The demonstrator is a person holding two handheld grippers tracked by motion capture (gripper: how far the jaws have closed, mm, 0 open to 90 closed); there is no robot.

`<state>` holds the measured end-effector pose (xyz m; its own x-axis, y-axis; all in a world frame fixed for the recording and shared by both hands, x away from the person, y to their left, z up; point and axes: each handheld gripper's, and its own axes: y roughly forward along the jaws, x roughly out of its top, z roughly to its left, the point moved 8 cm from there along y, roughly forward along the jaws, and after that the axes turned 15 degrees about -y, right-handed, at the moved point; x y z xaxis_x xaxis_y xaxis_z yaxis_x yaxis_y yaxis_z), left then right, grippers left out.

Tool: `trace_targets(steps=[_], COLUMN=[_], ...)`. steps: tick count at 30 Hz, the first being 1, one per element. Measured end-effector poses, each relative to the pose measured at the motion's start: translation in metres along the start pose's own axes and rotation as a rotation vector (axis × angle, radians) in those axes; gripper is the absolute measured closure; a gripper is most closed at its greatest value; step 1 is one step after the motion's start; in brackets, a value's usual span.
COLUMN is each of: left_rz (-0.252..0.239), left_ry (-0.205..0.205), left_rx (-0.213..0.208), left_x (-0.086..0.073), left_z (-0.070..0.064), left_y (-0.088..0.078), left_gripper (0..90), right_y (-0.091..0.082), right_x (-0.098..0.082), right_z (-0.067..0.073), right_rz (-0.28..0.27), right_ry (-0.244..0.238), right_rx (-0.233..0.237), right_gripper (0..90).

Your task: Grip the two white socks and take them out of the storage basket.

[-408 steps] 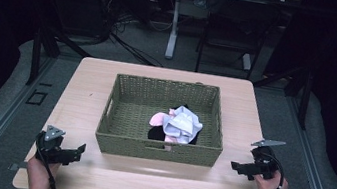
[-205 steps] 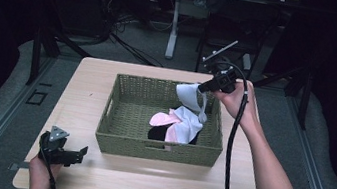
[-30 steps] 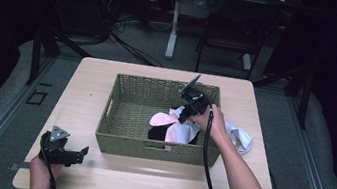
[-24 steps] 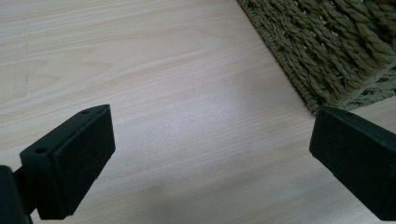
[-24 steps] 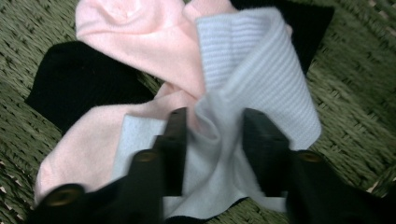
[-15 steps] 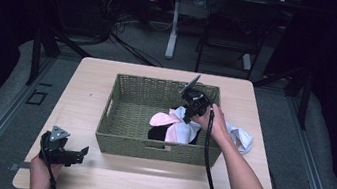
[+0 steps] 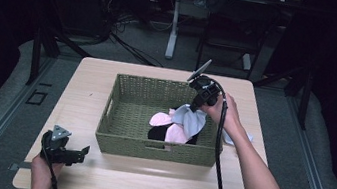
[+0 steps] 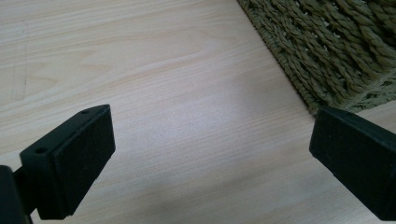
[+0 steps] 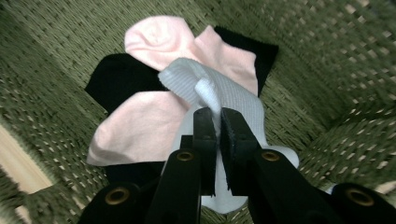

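A green woven basket [image 7: 127, 118] sits in the middle of the pale wooden table [image 7: 87, 82], and the right gripper [image 7: 198, 105] is up over its 2 o'clock corner, held by the person's right hand [image 7: 219, 111] with the forearm stretching back toward the near edge at 5 o'clock. Its jaws are pressed together on a fold of a white sock [image 7: 192, 119], which hangs from them over the inside of the basket. From the right gripper view the pinch is plain: the two black jaws nearly meet, with a ridge of the ribbed white sock [image 9: 219, 98] squeezed between their tips. Under it, on the basket floor toward the 4 o'clock part, lie two pink socks [image 9: 140, 121] spread across a black sock [image 9: 116, 77]. Another pale piece of cloth [image 7: 238, 138] lies on the table just outside the basket's right wall, partly hidden by the arm, so I cannot tell what it is. Down at 7 o'clock the left gripper [image 7: 81, 152] rests low near the table's front edge in the person's left hand [image 7: 43, 169], well apart from the socks. In the left gripper view its jaws are spread wide over bare wood, gripping nothing, with the basket's woven corner [image 8: 336, 51] just beyond the right-hand jaw.
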<state>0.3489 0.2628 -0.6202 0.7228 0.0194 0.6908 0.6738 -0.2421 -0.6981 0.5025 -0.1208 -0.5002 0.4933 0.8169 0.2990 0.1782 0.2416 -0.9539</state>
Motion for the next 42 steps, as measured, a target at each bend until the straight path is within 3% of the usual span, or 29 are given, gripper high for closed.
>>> trace_targets(steps=[18, 30, 42], left_rz=[-0.005, -0.001, 0.009], left_ry=[0.015, 0.016, 0.021], left_rx=[-0.009, -0.014, -0.016], left_x=[0.002, 0.003, 0.002], left_z=[-0.005, -0.004, -0.005], left_y=[0.002, 0.003, 0.004], left_gripper=[0.3, 0.3, 0.3], right_y=[-0.055, -0.083, -0.116], right_x=[0.011, 0.016, 0.023], right_z=[0.004, 0.001, -0.005], right_rz=[-0.028, -0.049, -0.079], right_ry=[-0.034, -0.023, -0.02], right_rx=[-0.041, -0.041, -0.079], right_gripper=[85.3, 85.1, 85.0])
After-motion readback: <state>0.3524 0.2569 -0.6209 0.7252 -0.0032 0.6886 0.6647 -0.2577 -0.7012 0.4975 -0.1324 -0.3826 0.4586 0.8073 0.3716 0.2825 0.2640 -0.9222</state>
